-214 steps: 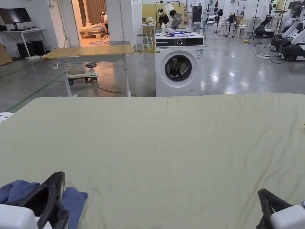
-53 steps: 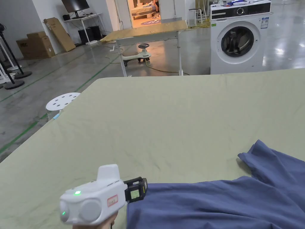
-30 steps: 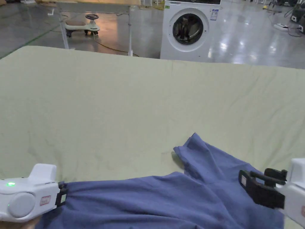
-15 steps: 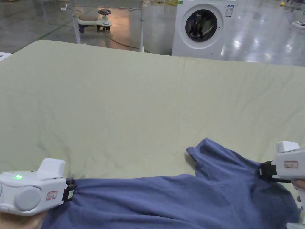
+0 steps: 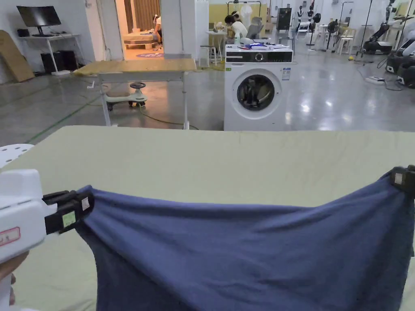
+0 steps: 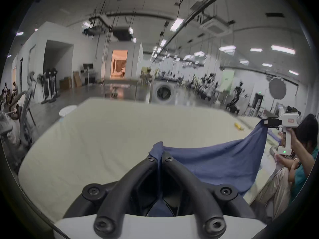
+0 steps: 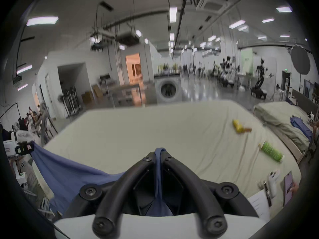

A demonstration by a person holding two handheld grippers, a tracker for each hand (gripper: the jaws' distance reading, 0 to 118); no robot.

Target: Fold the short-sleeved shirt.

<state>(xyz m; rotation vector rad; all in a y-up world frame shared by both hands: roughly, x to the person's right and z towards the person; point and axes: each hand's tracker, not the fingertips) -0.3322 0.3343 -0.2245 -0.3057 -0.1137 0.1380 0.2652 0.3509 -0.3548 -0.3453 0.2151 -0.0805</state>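
Above the table, both claws — left claw, right claw — are clamped on the blue shirt, holding it stretched between them.

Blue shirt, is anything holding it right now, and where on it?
Both: the left gripper and right gripper are each shut on the blue shirt, one at each end of its raised upper edge.

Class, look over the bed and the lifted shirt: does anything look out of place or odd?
A yellow object and a green cylinder lie loose on the bed sheet, where the blue shirt will likely be laid down.
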